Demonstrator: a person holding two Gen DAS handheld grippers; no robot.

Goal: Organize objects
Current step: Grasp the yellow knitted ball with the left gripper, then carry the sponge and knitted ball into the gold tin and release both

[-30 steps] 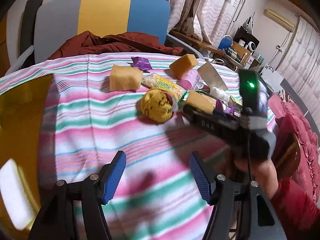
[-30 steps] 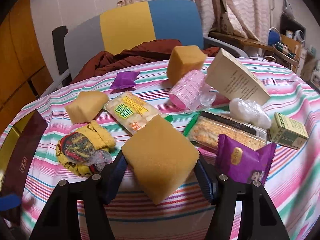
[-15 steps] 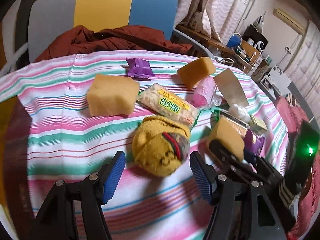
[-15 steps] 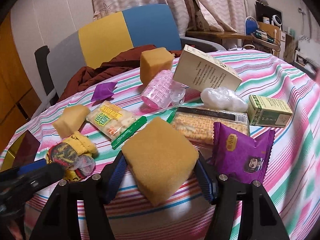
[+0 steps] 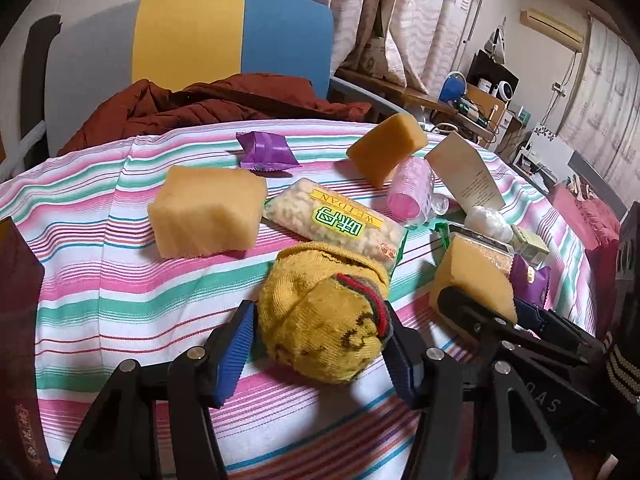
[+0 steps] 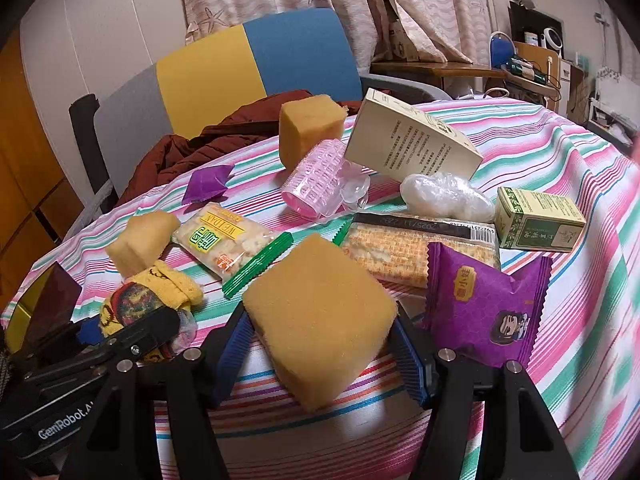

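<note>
Two grips on the striped tablecloth: yellow sock ball between the just-closing pads of the left gripper, clamped on both flanks; sponge block clenched in the right gripper, purple snack packet just right.

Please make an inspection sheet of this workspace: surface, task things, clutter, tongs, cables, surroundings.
Surface: striped tablecloth.
Job's things: rolled yellow sock; held sponge; two loose sponges.
Clutter: snack packs, purple sachets, pink roller, boxes.
Tongs: left tongs have just been closing, pads at the sock; right tongs shut on the sponge.
Cables: nothing seen on the table.
Surroundings: chair with brown jacket, curtains.
</note>
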